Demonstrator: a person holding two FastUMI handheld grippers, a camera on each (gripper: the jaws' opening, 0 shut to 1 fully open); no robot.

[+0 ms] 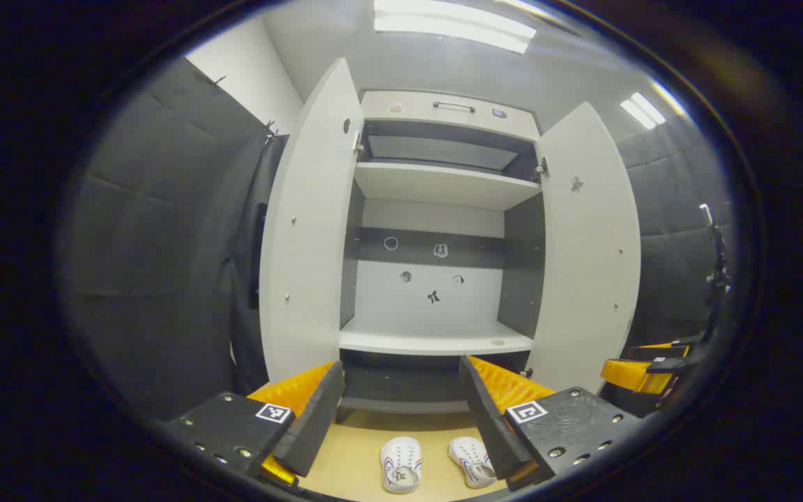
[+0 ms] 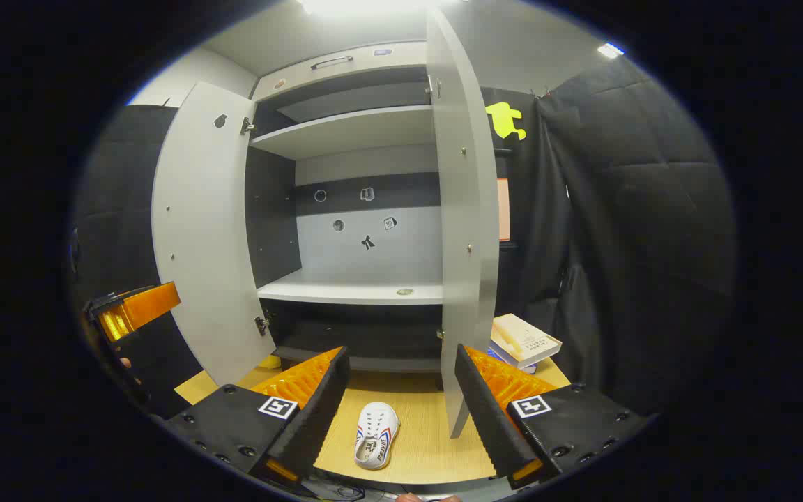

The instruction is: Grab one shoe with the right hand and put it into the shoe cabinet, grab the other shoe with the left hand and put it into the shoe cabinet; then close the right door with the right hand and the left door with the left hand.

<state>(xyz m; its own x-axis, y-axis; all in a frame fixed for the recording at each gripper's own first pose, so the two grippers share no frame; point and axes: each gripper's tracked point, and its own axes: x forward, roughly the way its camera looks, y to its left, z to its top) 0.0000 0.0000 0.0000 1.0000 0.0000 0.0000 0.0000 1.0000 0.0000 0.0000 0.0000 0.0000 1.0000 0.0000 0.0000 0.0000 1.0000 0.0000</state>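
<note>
Two white shoes with red and blue stripes lie side by side on the wooden floor, one (image 1: 401, 466) to the left of the other (image 1: 472, 461), toes toward the cabinet. In the right gripper view a white shoe (image 2: 377, 436) lies low between the fingers. The white shoe cabinet (image 1: 436, 341) stands behind them with both doors swung wide and bare shelves (image 2: 353, 291). My left gripper (image 1: 401, 369) hangs open above the shoes, holding nothing. My right gripper (image 2: 401, 355) is open too and holds nothing. Each gripper also appears at the other view's edge: right gripper (image 1: 642, 369), left gripper (image 2: 133, 310).
The left door (image 1: 307, 230) and right door (image 1: 590, 244) flank the opening; in the right gripper view the right door (image 2: 464, 230) stands edge-on close ahead. A stack of books (image 2: 523, 341) lies on the floor right of the cabinet. Black padded walls close in on both sides.
</note>
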